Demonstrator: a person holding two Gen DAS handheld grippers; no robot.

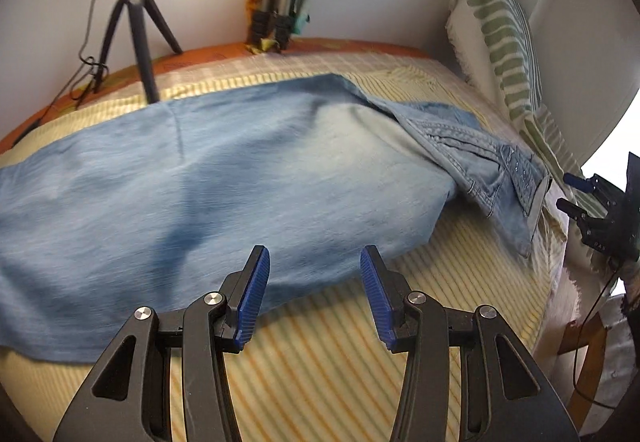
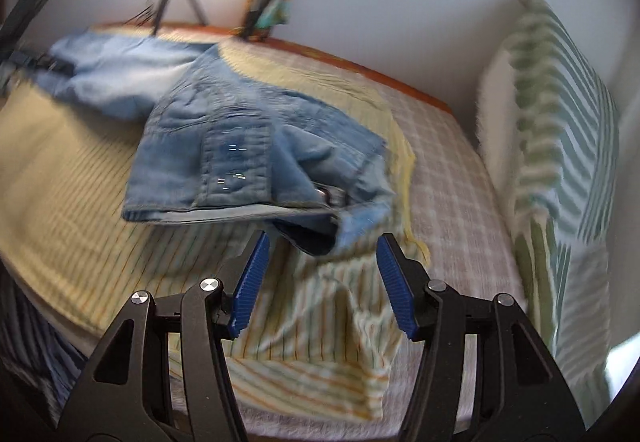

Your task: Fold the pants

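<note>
Your left claw (image 1: 314, 296) and right claw (image 2: 320, 282) both hang released, gripping nothing, since the jeans (image 1: 200, 178) already lie lengthwise along the bed (image 1: 360, 382)

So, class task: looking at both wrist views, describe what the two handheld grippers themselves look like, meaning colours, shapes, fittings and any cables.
Both the left gripper and the right gripper have black, angular arms with triangular cut-outs and round silver pivot bolts. Each ends in two flat, ribbed blue pads. In the left wrist view, the right gripper's black body shows at the frame's edge, a thin dark cable trailing below it. No sleeves or hands are visible.
</note>
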